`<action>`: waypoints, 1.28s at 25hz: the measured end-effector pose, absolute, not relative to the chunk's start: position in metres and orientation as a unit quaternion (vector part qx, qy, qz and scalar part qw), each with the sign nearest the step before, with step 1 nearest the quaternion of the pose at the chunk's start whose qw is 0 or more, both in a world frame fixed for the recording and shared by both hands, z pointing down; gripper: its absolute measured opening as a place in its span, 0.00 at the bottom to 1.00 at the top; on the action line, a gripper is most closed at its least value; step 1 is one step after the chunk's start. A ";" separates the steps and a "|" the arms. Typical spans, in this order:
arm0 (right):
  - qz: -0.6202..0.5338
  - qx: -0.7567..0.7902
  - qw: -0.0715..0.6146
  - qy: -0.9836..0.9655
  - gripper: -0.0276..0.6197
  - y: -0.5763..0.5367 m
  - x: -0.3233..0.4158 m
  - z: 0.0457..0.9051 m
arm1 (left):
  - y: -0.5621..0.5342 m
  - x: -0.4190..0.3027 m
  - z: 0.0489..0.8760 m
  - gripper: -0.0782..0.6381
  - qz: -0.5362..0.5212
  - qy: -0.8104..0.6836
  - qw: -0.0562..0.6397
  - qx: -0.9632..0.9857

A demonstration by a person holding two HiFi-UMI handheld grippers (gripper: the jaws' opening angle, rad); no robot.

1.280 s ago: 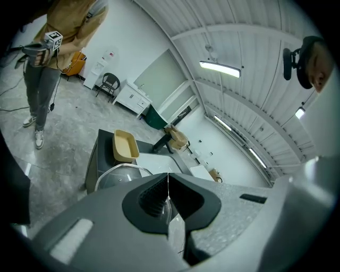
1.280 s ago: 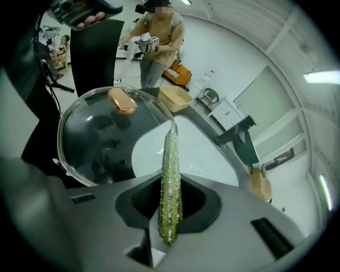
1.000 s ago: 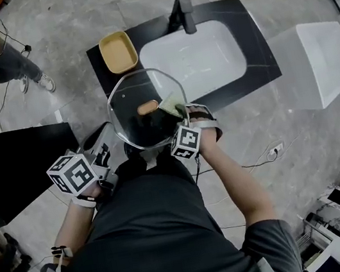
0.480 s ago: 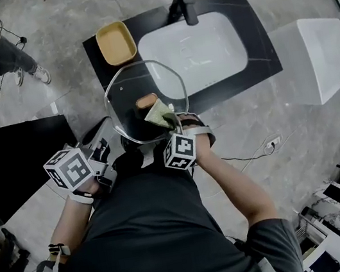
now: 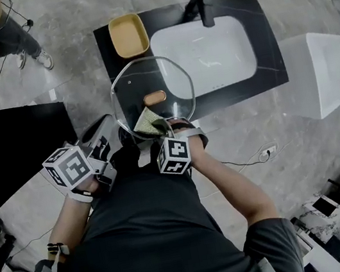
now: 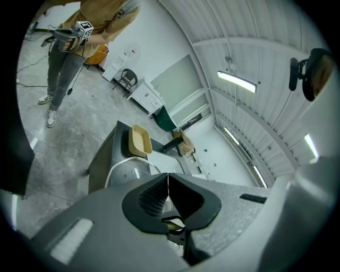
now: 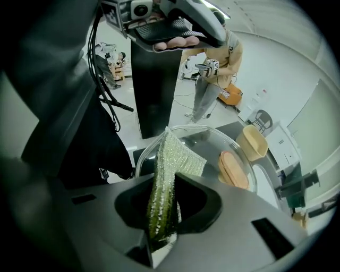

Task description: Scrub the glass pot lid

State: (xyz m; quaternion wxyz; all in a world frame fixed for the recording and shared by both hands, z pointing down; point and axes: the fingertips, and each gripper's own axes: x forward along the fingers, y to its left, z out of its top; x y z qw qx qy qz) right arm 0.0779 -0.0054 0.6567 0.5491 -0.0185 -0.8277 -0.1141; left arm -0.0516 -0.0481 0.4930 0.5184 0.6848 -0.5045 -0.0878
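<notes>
Scrub step under way: left gripper (image 5: 108,146) pinches the rim of the round clear glass pot lid (image 5: 172,81), held in the air at the black sink counter's (image 5: 263,31) near edge, while right gripper (image 7: 164,212) clamps a green glittery scouring cloth (image 7: 171,158) lying on the glass; next move probably calls for firm strokes against a steady left hold.

Probably a lab: freestanding sink (image 5: 236,79), cables (image 5: 248,164)

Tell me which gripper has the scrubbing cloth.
The right gripper: it is shut on the green scrubbing cloth laid on the glass lid, while the left gripper clamps only the lid's rim.
</notes>
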 end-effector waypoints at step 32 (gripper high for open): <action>-0.104 0.010 0.514 -0.851 0.13 -0.150 -0.067 0.630 | 0.018 -0.145 0.503 0.11 -0.169 -0.595 0.506 0.601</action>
